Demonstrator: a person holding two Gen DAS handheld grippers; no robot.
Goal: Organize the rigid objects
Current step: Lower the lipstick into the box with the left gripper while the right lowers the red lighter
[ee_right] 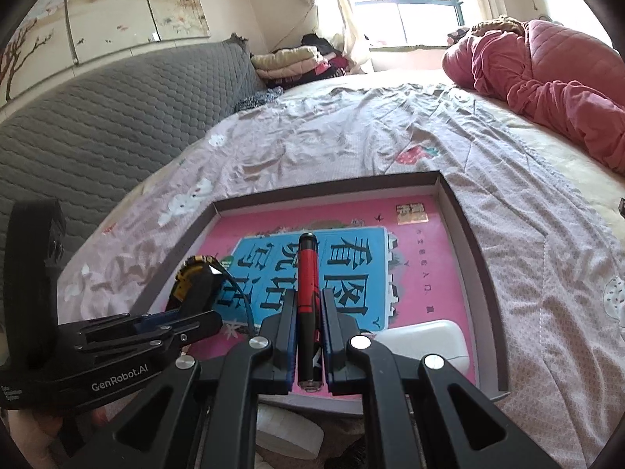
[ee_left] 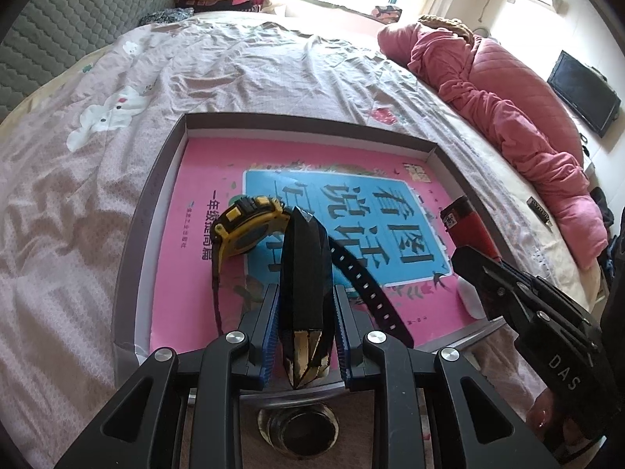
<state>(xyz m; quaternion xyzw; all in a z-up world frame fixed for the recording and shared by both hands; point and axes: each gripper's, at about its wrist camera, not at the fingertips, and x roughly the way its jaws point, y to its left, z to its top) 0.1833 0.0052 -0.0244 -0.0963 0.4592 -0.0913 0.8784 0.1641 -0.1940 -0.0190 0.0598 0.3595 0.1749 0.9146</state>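
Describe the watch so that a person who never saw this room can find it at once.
On the bed lies a shallow grey box lined with a pink book. The watch rests on the book's left half. Its yellow case and black perforated strap are unlike the white charger beside it.

We're looking into a home bedroom: a rumpled floral bedsheet [ee_left: 242,74] is covering the bed, pink quilt [ee_right: 554,74] lying bunched, folded clothes [ee_right: 289,60] sitting by the window [ee_right: 422,4].

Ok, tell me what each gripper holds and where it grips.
Left gripper: black faceted bottle, gripped on its sides. Right gripper: red lighter, gripped on its sides.
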